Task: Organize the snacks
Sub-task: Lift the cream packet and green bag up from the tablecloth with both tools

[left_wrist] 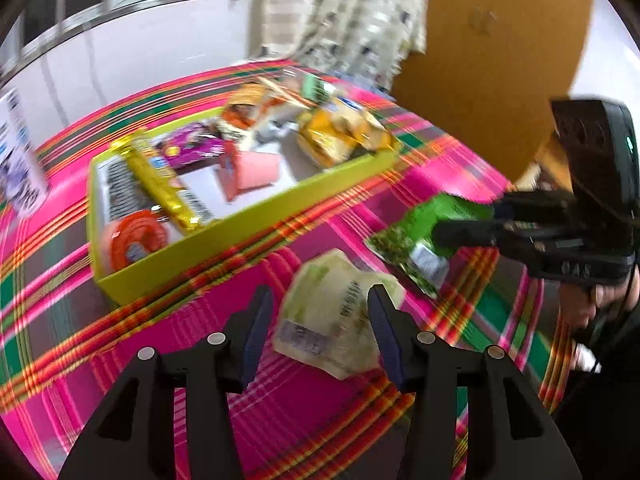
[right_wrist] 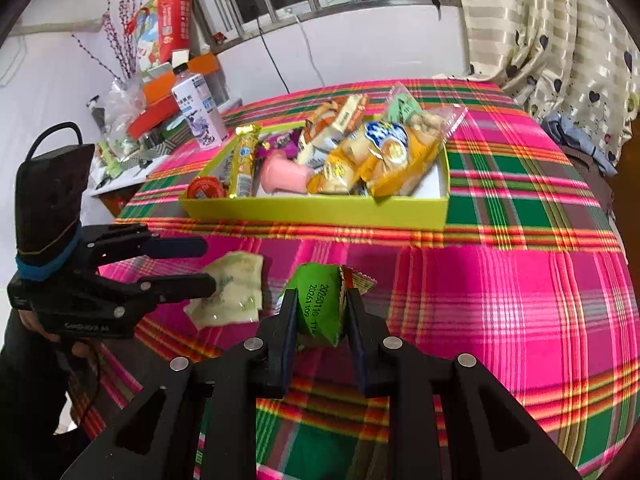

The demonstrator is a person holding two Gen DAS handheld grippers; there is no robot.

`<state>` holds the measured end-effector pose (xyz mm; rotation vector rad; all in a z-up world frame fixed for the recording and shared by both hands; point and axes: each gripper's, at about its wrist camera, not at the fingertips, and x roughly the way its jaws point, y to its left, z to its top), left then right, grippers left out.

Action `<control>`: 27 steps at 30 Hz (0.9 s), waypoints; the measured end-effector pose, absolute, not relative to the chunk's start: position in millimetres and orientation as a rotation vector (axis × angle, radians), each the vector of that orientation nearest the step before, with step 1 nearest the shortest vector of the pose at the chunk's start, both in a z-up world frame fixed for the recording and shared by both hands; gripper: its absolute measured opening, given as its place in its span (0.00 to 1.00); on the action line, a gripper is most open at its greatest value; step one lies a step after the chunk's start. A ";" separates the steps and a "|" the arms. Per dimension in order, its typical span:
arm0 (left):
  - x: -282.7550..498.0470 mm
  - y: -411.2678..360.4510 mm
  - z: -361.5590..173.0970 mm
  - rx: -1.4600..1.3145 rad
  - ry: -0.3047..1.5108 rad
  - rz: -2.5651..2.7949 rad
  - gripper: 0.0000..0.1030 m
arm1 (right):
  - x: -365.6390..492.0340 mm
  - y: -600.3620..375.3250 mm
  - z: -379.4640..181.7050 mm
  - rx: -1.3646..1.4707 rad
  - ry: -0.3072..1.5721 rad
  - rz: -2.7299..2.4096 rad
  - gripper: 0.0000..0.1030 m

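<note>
Green packet (right_wrist: 320, 312) clamped in right gripper (right_wrist: 320, 322); left gripper (left_wrist: 318, 330) fingers apart, seemingly straddling pale packet (left_wrist: 336, 312).

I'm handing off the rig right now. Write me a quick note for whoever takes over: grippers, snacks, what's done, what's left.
Left gripper: open, jaws astride the pale green packet, which lies on the plaid tablecloth; no grip on it.
Right gripper: shut on the green packet, low over the cloth.
Done: most snacks are already in the yellow-green tray.
Left: put the green packet in the tray, then pick up the pale one and add it too.
</note>
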<state>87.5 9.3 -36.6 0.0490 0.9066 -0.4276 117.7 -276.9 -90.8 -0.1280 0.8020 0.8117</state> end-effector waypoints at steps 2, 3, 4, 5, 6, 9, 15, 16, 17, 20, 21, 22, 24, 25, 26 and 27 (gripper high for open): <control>85.5 2.6 -38.7 0.089 0.913 -0.445 0.54 | 118.1 -280.4 -94.6 -0.124 0.814 0.808 0.21; 84.0 -2.2 -40.2 0.120 0.914 -0.446 0.56 | 118.6 -281.4 -96.4 -0.123 0.821 0.809 0.21; 82.9 -5.3 -41.3 0.138 0.916 -0.444 0.58 | 119.2 -282.0 -98.1 -0.120 0.829 0.813 0.21; 82.6 -7.6 -42.0 0.152 0.917 -0.441 0.58 | 118.7 -281.5 -99.0 -0.120 0.832 0.815 0.21; 82.4 -11.1 -43.8 0.167 0.921 -0.434 0.58 | 119.2 -281.8 -99.6 -0.116 0.837 0.817 0.21; 84.0 -16.3 -47.5 0.184 0.932 -0.423 0.60 | 123.3 -284.0 -100.9 -0.093 0.853 0.814 0.23; 89.1 -21.7 -53.8 0.181 0.942 -0.366 0.61 | 131.1 -286.9 -105.6 -0.040 0.885 0.818 0.37; 90.2 -21.8 -53.9 0.174 0.941 -0.357 0.61 | 133.5 -287.2 -107.2 -0.024 0.896 0.824 0.40; 91.0 -21.9 -54.1 0.170 0.940 -0.348 0.61 | 135.4 -287.0 -108.8 -0.015 0.906 0.828 0.42; 91.3 -22.2 -55.0 0.154 0.935 -0.321 0.61 | 138.9 -286.9 -112.0 0.005 0.918 0.841 0.44; 90.9 -22.4 -55.3 0.148 0.931 -0.310 0.61 | 139.8 -286.0 -111.9 0.007 0.918 0.843 0.44; 92.5 -22.9 -55.2 0.145 0.929 -0.303 0.60 | 140.8 -284.5 -111.9 0.011 0.918 0.848 0.44; 93.4 -23.6 -54.9 0.137 0.928 -0.293 0.58 | 141.5 -281.6 -112.0 0.014 0.920 0.853 0.39; 93.7 -23.9 -54.7 0.134 0.928 -0.286 0.57 | 140.7 -278.6 -112.2 0.008 0.920 0.857 0.29; 93.3 -24.0 -54.6 0.131 0.927 -0.281 0.54 | 139.3 -276.0 -112.3 0.000 0.918 0.863 0.26; 93.2 -24.0 -54.5 0.128 0.927 -0.274 0.54 | 137.9 -273.6 -111.7 -0.007 0.911 0.865 0.25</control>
